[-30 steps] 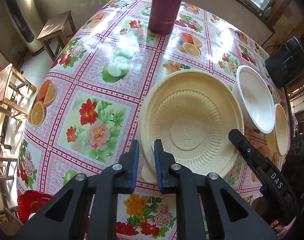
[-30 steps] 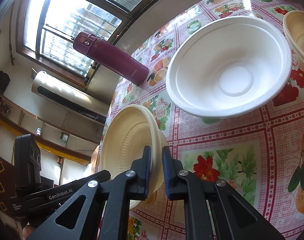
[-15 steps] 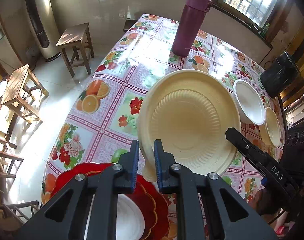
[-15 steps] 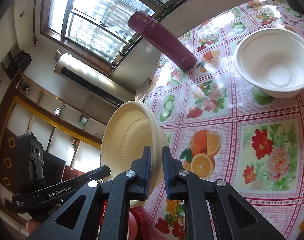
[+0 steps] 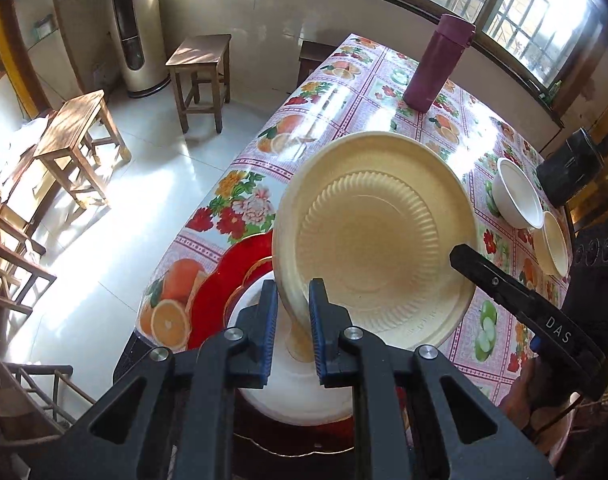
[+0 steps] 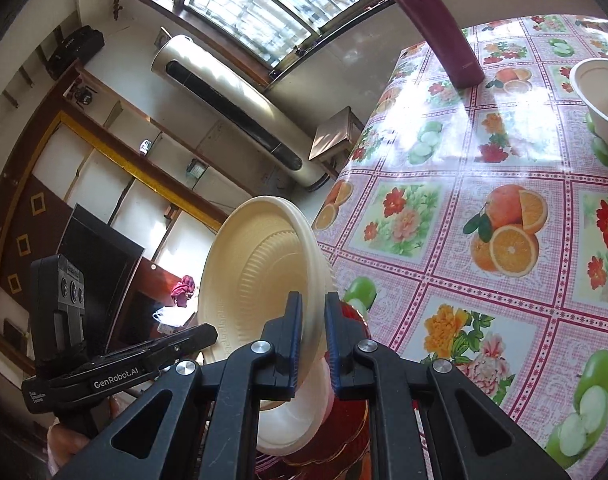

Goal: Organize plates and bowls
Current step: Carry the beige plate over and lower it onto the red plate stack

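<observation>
Both claws pinched one cream plate above the red plate stack.
The left claw (image 5: 290,316) and right claw (image 6: 314,330) each gripped the plate (image 5: 378,236) by its rim, tilted at frame centre over the white bowl (image 5: 300,392) on the red plate (image 5: 220,280); uneven release could tip it off the worktop (image 5: 356,84) edge.

The left gripper (image 5: 291,316) has its two fingers (image 5: 266,312) drawn close together, pinching the near rim of the cream plate (image 5: 378,240) and holding it tilted above the tabletop (image 5: 384,92). The right gripper (image 6: 313,328) clamps the opposite rim of the same plate, its fingers (image 6: 294,330) nearly parallel with only the rim between them. Each gripper appears at the edge of the other's view.
</observation>
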A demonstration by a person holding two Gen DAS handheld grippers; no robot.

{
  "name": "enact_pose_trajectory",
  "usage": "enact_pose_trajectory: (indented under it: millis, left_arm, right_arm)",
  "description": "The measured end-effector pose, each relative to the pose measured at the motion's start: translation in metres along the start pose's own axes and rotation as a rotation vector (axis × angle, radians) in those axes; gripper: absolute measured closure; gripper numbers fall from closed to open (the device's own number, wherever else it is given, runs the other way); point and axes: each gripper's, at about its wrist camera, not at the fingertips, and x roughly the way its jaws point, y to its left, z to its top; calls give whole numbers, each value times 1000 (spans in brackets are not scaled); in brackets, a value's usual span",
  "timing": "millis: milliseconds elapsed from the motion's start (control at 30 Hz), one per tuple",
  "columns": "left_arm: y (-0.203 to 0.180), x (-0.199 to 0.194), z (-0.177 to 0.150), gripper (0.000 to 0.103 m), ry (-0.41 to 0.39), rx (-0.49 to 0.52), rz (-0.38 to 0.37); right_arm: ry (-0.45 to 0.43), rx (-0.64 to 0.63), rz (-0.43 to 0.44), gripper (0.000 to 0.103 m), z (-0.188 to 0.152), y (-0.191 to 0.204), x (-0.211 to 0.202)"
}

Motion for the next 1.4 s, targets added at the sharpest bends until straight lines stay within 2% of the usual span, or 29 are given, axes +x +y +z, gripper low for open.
enact_pose_trajectory:
  millis: [467,800,1000,1100,1233,1333,1400]
  left_arm:
    - [29,10,-42,88,59,-45,-6]
    - [29,-4,-52,88,21,-20,14]
    - [28,-3,-55,85,34,-4,1]
    - [28,-5,-55,84,31,-1,-4]
    - [29,-12,-54,81,4,4,6]
    - [32,-19,-52,80,-16,-6,5]
    - [31,-23,-50,80,-33,-6,-2]
  right_arm:
    - [110,-56,-30,92,-33,11,27]
    - [124,-104,-34,92,-45,20,25]
    - [118,-122,-44,92,-47,22,21]
    - [133,-117,-38,88,-47,21,19]
    - [143,-118,-37,88,-49,23,18]
    - [113,-143,-63,86,-47,26,11]
    - [117,-132,-54,78,-43,23,5]
